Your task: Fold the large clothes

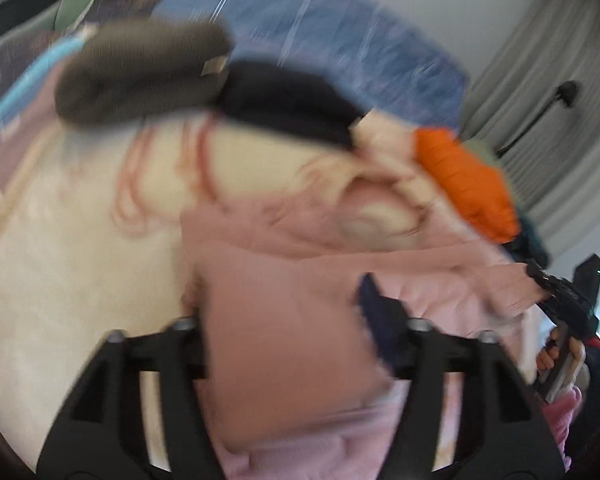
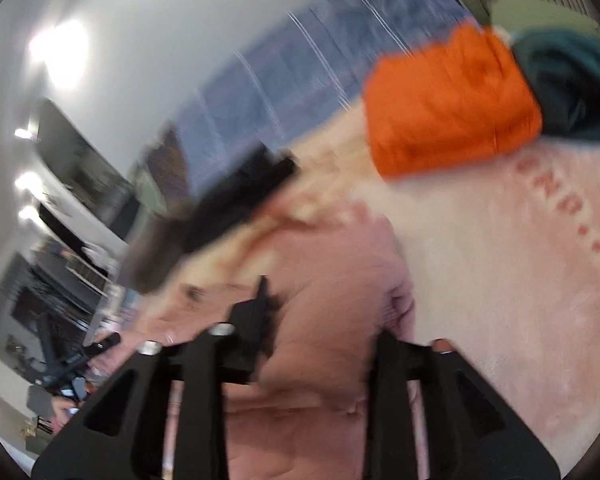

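The left gripper (image 1: 288, 320) shows its jaws parted, with pink cloth filling the gap between them; we cannot confirm that the pads press on it, and motion blur hides the left fingertip. The right gripper (image 2: 320, 320) likewise stands part open, with a fold of the same pink garment (image 2: 332, 280) lying between its jaws. We judge neither to have a firm hold.

The pink garment (image 1: 300, 264) lies on a cream and pink blanket (image 1: 80, 272), directly ahead of both grippers. It appears doubled over on itself in thick layers, which suggests that at least one fold is in place. We cannot tell from these blurred views whether the fold is square or finished. Further away, an orange garment (image 2: 452, 104), a dark teal garment (image 2: 572, 80), a black garment (image 1: 288, 104) and a grey-brown garment (image 1: 140, 72) sit along the blanket's far edge in compact shapes, apparently folded.

The left wrist view alone shows the right gripper from outside, at the garment's right edge, with a hand (image 1: 560, 356) on its handle, and a grey curtain (image 1: 540, 80). The right wrist view alone shows red lettering (image 2: 572, 208) on the blanket and ceiling lights (image 2: 60, 52).
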Motion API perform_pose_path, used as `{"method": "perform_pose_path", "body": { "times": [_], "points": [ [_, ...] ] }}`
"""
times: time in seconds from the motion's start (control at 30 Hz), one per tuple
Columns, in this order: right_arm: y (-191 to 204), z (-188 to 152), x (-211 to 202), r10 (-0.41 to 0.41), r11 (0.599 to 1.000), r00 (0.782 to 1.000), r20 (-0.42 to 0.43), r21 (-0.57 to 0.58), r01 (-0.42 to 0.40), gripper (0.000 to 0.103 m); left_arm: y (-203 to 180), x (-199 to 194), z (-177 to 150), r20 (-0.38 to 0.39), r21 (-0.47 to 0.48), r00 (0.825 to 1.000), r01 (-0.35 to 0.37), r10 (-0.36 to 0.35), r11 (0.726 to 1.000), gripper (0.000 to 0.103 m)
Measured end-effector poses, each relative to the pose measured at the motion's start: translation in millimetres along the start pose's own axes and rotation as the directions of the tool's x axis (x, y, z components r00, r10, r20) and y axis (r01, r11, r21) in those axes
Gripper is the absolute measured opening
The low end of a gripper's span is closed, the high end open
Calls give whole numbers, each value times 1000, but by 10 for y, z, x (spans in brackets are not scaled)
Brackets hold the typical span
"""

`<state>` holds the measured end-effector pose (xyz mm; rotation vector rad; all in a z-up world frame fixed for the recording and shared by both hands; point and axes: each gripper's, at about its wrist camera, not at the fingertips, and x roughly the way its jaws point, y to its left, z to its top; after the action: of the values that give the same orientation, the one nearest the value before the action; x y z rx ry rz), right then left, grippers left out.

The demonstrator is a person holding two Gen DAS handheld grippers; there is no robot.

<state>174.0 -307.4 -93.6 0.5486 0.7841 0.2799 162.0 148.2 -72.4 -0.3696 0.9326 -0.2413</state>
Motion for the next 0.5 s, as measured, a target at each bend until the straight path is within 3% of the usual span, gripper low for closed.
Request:
{"method": "perform_pose_path", "body": {
  "times": [0.1,0.17,0.3,0.37,0.5],
  "points": [
    [-132,-186,15,11,1000,999,37,-9,-11,66,55,137,-71,25,23,1000,12,-12,1000,71],
    [-135,-204,-63,5,999,999,43,-50,-3,69,45,70,-88,30,57,999,37,-39,998,75],
    [5,-250,-396,-33,990,994,99,-136,47,76,56,-183,-120,49,79,999,14,-18,997,80],
    [101,-297,-578,-49,977,988,143,-197,77,78,97,-342,-140,84,70,996,-16,10,997,86],
    [280,-502,-859,-118,916,968,222,-351,192,82,228,-800,-285,183,57,982,-50,39,997,86]
  ]
}}
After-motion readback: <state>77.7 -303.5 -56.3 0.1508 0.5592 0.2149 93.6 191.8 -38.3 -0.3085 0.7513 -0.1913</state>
